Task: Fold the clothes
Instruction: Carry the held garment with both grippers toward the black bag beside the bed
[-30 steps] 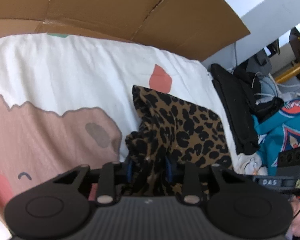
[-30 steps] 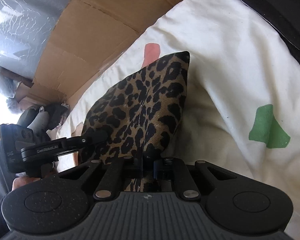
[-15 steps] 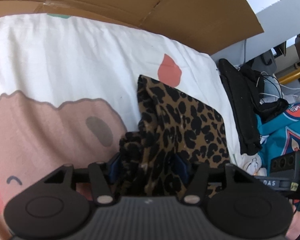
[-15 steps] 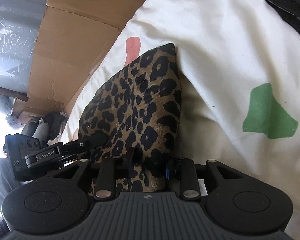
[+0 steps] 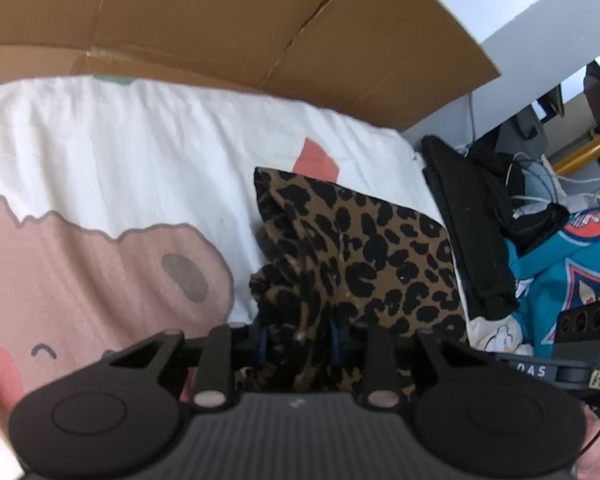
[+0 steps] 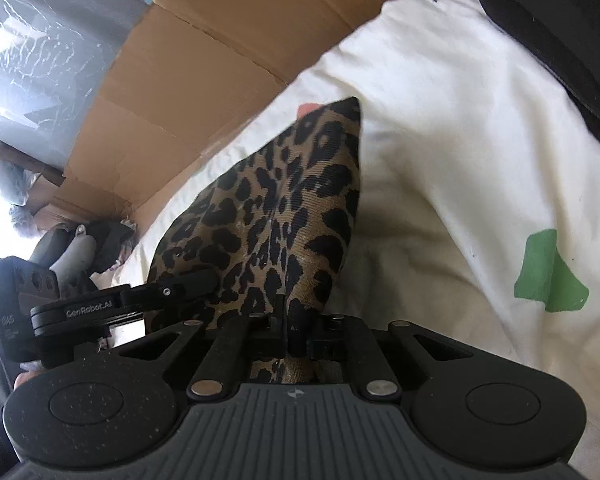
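Bedding fills both views: a white duvet cover (image 5: pixel 148 160) with a pink cartoon print, backed by a flattened cardboard sheet (image 5: pixel 228 28). On it lies the leopard-print garment (image 5: pixel 380 256), its far part flat, its near edge raised and bunched. Left gripper (image 5: pixel 298 340): jaws pinched on the gathered near-left portion. Right gripper (image 6: pixel 288 320): jaws closed on the near-right edge, cloth pulled into a taut ridge toward the far corner.

Judged step: a fold in progress, both near corners held off the bed. Whether the edge is being carried over or drawn back cannot be settled. Next move calls for both grippers travelling together, tension kept even.

Clearance: open duvet to the left and beyond; to the right, a black garment (image 5: pixel 472 232) and a teal jersey (image 5: pixel 560 264) lie near.
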Demonstrator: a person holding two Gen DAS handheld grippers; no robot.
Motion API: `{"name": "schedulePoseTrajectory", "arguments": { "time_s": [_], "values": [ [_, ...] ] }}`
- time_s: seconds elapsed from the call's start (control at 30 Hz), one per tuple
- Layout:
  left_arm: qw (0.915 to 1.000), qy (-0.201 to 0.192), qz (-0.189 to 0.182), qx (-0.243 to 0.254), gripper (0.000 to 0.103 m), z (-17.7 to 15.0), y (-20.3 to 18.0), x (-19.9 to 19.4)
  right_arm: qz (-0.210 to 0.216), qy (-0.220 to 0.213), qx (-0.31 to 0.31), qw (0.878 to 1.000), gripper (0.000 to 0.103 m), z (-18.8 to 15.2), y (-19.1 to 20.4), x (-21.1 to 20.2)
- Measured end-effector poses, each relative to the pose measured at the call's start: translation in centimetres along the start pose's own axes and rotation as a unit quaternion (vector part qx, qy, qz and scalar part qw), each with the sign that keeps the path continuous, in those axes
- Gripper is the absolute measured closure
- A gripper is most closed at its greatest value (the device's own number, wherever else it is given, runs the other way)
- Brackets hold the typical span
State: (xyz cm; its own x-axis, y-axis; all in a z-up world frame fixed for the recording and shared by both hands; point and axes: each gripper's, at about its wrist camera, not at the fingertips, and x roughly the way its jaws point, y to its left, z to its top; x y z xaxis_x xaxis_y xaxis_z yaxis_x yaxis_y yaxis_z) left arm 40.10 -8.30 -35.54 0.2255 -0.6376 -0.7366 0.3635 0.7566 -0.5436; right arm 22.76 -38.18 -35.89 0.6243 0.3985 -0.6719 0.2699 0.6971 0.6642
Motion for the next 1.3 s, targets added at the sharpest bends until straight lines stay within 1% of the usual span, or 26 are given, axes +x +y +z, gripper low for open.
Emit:
{"name": "schedulePoseTrajectory", "arguments": {
  "time_s": [0.3, 0.63, 0.9, 1.3],
  "values": [
    [0.9993, -0.033, 0.013, -0.011, 0.076, -0.5, -1.8, -4.5, 0.004, -0.011, -0.027, 1.0, 0.097, 0.5, 2.9, -2.2],
    [0.9974, -0.057, 0.039, -0.02, 0.078, -1.0, -4.7, -10.3, 0.003, -0.01, -0.087, 0.996, 0.098, 0.5, 8.0, -5.4],
    [0.9955, -0.081, 0.048, -0.013, 0.078, 0.0, -8.6, -15.6, 0.013, -0.022, -0.116, 0.993, 0.098, 1.7, 12.2, -9.9],
    [0.9892, -0.136, 0.055, 0.008, 0.078, 1.9, -16.0, -24.8, 0.023, -0.074, -0.163, 0.984, 0.098, 4.4, 19.7, -18.6]
  ]
}}
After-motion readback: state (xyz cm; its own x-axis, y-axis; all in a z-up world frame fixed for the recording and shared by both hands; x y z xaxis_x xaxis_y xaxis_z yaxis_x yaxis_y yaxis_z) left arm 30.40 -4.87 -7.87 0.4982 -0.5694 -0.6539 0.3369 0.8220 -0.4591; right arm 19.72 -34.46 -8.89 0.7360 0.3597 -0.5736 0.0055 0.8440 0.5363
